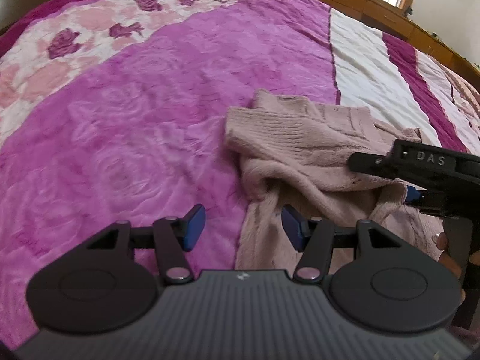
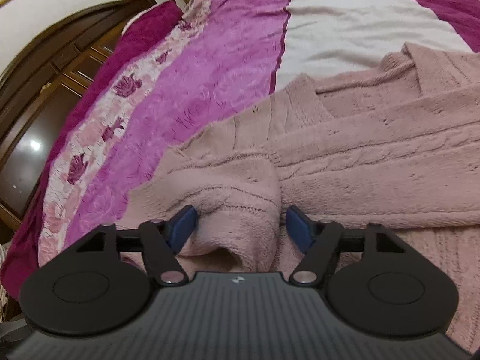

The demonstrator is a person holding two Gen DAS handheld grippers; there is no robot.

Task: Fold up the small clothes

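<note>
fuzzy ribbed pink knit sweater (image 2: 360,150), rumpled, on plush magenta bedspread (image 1: 135,135)

The left gripper (image 1: 243,228) pointed obliquely downward, its blue-padded jaws parted with nothing pressed between them. The right gripper (image 2: 238,229) (also angled downward) had its jaws parted astride a raised fold of pink fuzzy knit sweater (image 2: 360,165).

We see a fuzzy, ribbed knit sweater (image 2: 345,150) on a plush bedspread (image 1: 135,120) with a soft sheen. Behind it stands glossy dark wood furniture (image 2: 33,114). Both grippers look like matt black plastic with smooth blue pads (image 1: 195,228).
</note>
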